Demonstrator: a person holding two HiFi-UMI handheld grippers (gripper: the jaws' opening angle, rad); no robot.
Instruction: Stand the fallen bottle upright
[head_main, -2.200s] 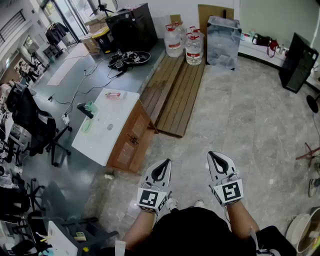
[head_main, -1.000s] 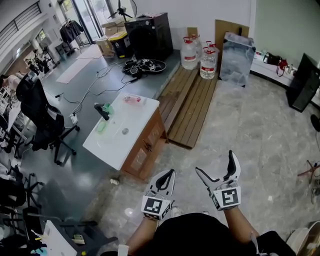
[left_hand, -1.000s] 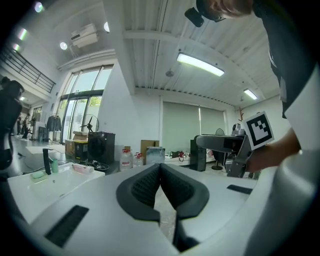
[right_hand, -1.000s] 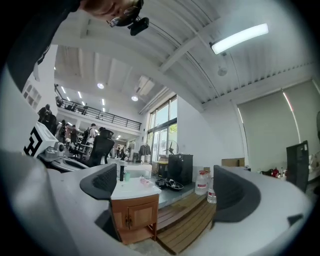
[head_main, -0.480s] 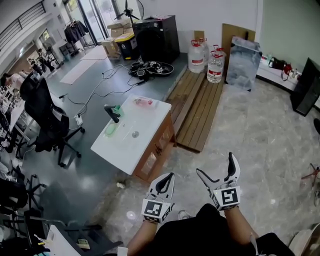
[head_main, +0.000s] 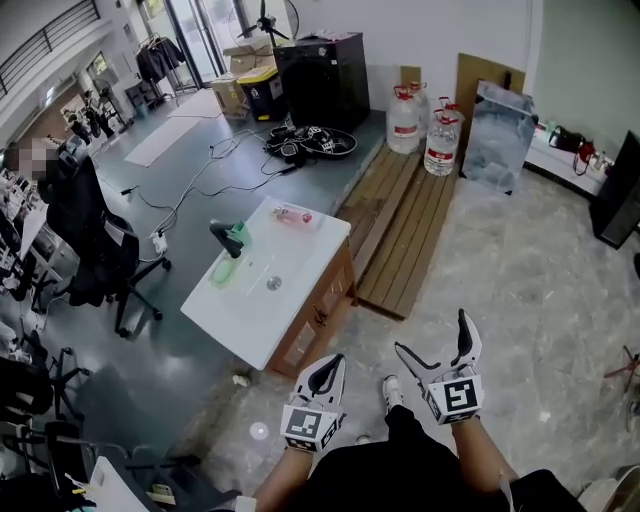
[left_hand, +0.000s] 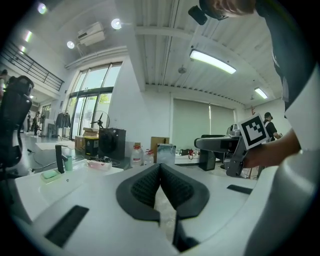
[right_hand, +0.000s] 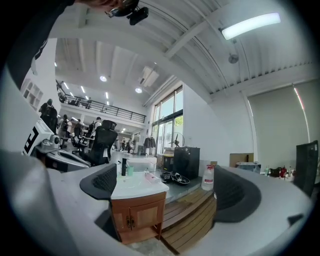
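The fallen bottle (head_main: 290, 215), clear and pinkish, lies on its side at the far corner of the white sink top (head_main: 300, 262). It also shows in the right gripper view as the bottle (right_hand: 150, 176) and, small, in the left gripper view as the bottle (left_hand: 97, 165). My left gripper (head_main: 337, 360) is shut with nothing in it, low in the head view near my body. My right gripper (head_main: 430, 332) stands open and empty, its jaws framing the vanity (right_hand: 137, 212) from a distance. Both grippers are well short of the bottle.
A black faucet (head_main: 225, 238) and a green cup (head_main: 239, 237) stand by the basin, with a green soap (head_main: 222, 272) beside them. A wooden platform (head_main: 400, 240) with water jugs (head_main: 405, 118) lies beyond. An office chair (head_main: 90, 240) stands left, with cables (head_main: 310, 140) on the floor.
The right gripper has gone from shut to open. The person has walked nearer, so the vanity lies closer and lower in the head view. The left gripper stays shut.
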